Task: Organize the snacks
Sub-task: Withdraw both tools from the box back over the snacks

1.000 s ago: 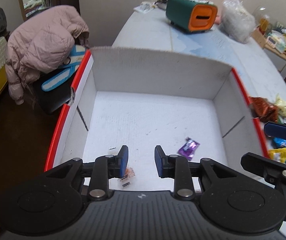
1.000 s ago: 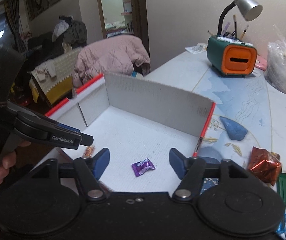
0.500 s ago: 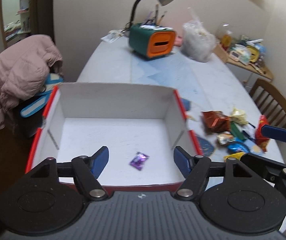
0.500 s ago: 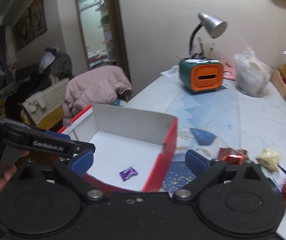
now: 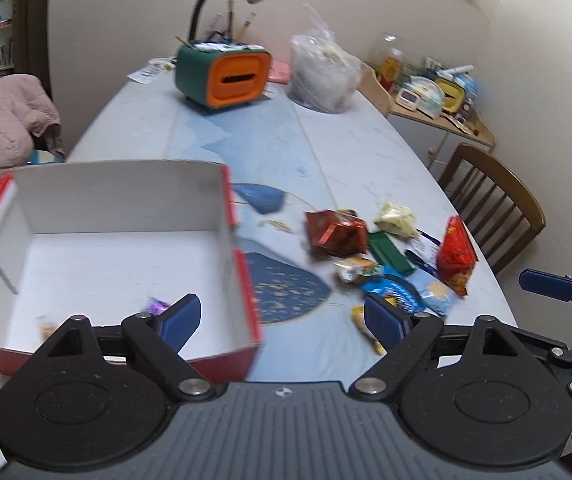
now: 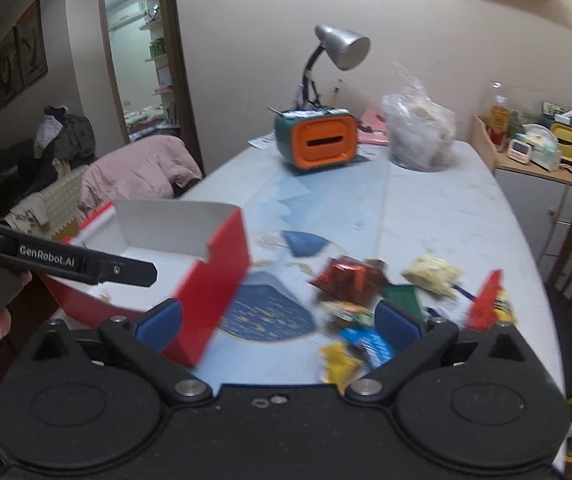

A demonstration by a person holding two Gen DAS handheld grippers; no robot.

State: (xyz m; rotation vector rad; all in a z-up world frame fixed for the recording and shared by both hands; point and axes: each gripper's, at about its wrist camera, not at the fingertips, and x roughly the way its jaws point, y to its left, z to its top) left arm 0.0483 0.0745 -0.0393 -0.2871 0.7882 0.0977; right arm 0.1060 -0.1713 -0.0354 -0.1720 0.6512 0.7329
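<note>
Jaws of left gripper [image 5: 282, 318] opening, nothing between them, jaws of right gripper [image 6: 278, 322] spread wide and empty, red box [image 5: 242, 264] on bench [image 5: 366, 152] holding purple candy [image 5: 157, 306], loose snack packets [image 5: 338, 232] just beside box.

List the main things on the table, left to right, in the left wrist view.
Red and white box → dark red foil packet → green packet → bright red snack bag.
</note>
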